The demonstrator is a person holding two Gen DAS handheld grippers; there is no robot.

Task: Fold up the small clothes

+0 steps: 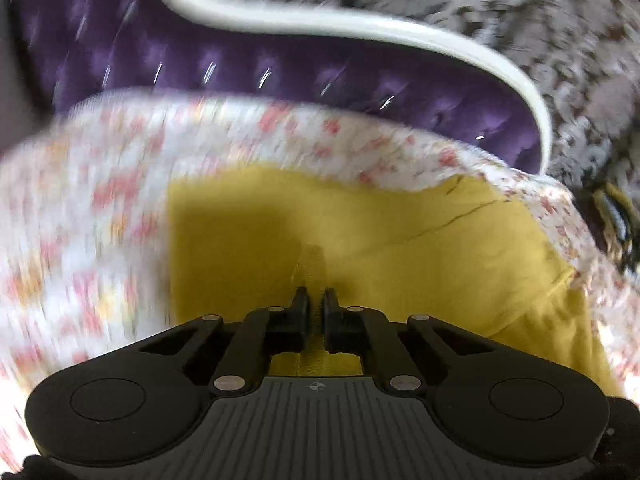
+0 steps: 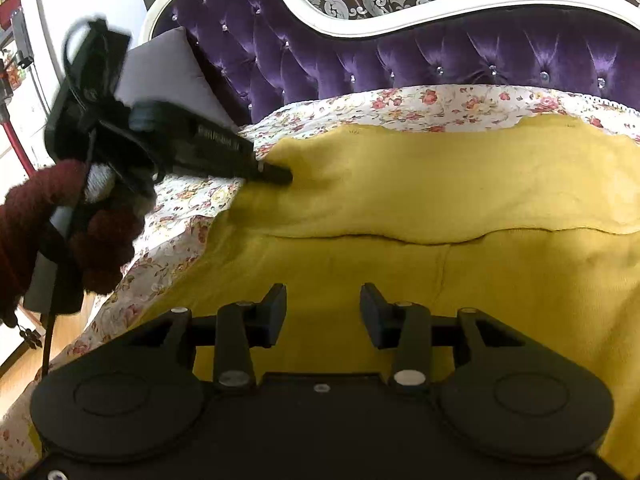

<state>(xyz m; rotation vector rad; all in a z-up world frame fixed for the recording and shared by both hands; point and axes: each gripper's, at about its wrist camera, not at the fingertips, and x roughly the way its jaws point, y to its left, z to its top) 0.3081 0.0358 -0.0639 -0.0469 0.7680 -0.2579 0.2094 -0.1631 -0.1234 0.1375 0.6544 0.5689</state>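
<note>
Bed: floral sheet (image 2: 168, 236), purple headboard (image 2: 480, 60) at top.
Garment (image 2: 440, 184): yellow, spread mid-frame on sheet, cut off right.
Blur: left view smeared.
Left gripper (image 1: 316, 300): fingers pinching garment fold; right view shows it reaching from upper left.
Right gripper (image 2: 323, 306): fingers spread above garment.

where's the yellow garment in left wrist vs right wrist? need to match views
Left wrist: yellow garment centre to lower right, pinched by the left gripper.
Right wrist: fills the middle and right, under the open right gripper.
Shared landmark: purple tufted headboard along the top.
</note>
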